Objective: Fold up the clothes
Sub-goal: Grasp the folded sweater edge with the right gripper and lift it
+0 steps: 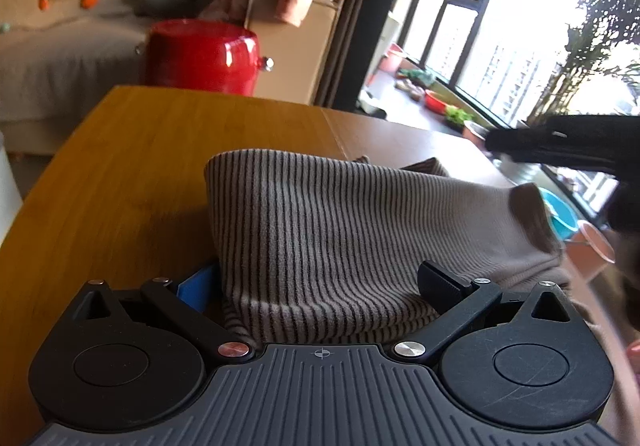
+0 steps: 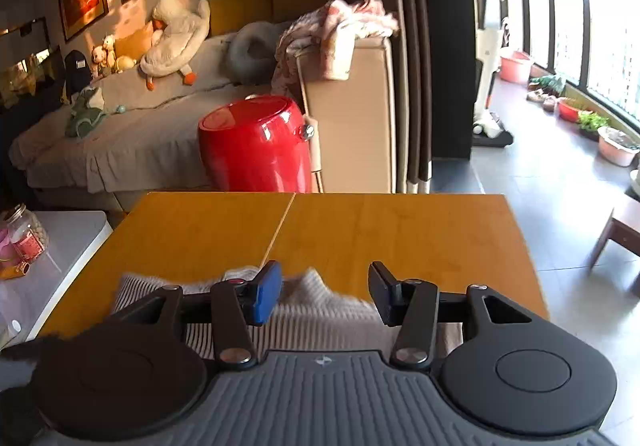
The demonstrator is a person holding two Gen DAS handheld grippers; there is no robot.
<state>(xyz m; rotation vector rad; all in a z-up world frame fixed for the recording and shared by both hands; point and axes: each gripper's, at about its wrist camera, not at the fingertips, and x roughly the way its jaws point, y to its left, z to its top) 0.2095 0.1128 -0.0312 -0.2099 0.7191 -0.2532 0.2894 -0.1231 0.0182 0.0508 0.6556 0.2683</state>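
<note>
A grey striped garment [image 1: 320, 230] lies bunched on the wooden table [image 1: 160, 150]. In the left wrist view it fills the space between the fingers of my left gripper [image 1: 320, 282], which stand wide apart with cloth lying over them. My right gripper [image 2: 324, 294] is open above the near edge of the same garment [image 2: 320, 310]; its blue pad [image 2: 266, 294] and black pad [image 2: 382, 296] hold nothing. The right gripper's dark body [image 1: 568, 146] shows at the right of the left wrist view.
A red round appliance [image 2: 256, 146] stands beyond the table's far edge. Behind it are a cardboard box [image 2: 352, 118] draped with pink cloth and a sofa with plush toys [image 2: 176, 34]. A white side table with jars [image 2: 24, 238] is at the left. Tiled floor and windows lie to the right.
</note>
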